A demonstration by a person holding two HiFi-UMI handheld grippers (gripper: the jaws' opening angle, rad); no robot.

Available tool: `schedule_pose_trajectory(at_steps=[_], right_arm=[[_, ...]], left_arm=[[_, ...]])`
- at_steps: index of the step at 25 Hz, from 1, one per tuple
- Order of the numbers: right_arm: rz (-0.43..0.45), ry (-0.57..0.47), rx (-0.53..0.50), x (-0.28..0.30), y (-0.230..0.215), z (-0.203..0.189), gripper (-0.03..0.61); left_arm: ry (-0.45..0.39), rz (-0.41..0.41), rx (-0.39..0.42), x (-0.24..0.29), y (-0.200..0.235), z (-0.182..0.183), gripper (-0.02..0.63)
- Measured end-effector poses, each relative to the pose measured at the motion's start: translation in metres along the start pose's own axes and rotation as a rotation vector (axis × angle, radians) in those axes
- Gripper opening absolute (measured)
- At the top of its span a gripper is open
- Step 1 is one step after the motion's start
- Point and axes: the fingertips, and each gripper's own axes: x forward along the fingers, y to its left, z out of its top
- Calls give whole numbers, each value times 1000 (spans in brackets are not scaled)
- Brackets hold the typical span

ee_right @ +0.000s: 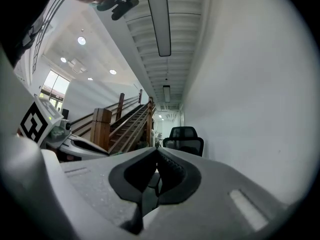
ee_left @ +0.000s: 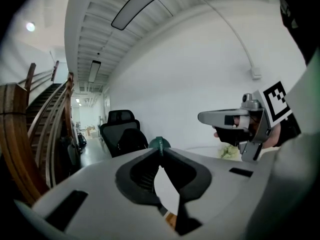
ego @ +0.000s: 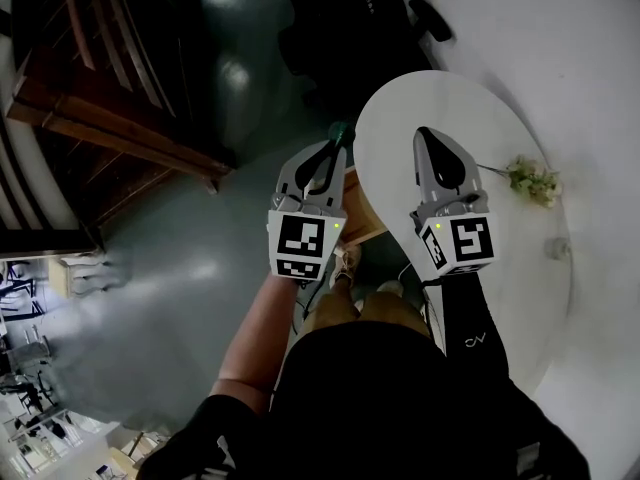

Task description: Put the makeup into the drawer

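Observation:
My left gripper (ego: 339, 141) is held level beside the round white table (ego: 520, 298), with its jaws shut on a small dark green makeup piece (ego: 341, 130). In the left gripper view only the rounded green top (ee_left: 159, 143) pokes out beyond the closed tips. My right gripper (ego: 424, 132) hovers over the table's near part, its jaws shut with nothing between them (ee_right: 156, 150). A wooden drawer-like piece (ego: 365, 216) shows under the table edge between the two grippers, mostly hidden.
A small bunch of pale flowers (ego: 533, 180) and a small white object (ego: 556, 249) lie on the table. Black office chairs (ee_left: 120, 129) stand ahead by the white wall. A wooden staircase (ego: 110, 118) rises at the left. The person's legs and shoes (ego: 345, 263) are below.

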Motion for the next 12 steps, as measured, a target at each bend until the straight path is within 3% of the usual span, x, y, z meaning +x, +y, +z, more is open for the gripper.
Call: schedule_pose_trajectory(at_steps=[3,8,12], right_arm=[[1,8,-8,6,4,-1,5],[-16,17,-11,8,-2,-6,5],[-42,31,-13,3,-11,-11,5]], left_arm=[[81,-33,-33,11,-2,-44,31],[323,-77,-95,28,-11,-155,31],[492,-140,-70,32,-29,-232,31]])
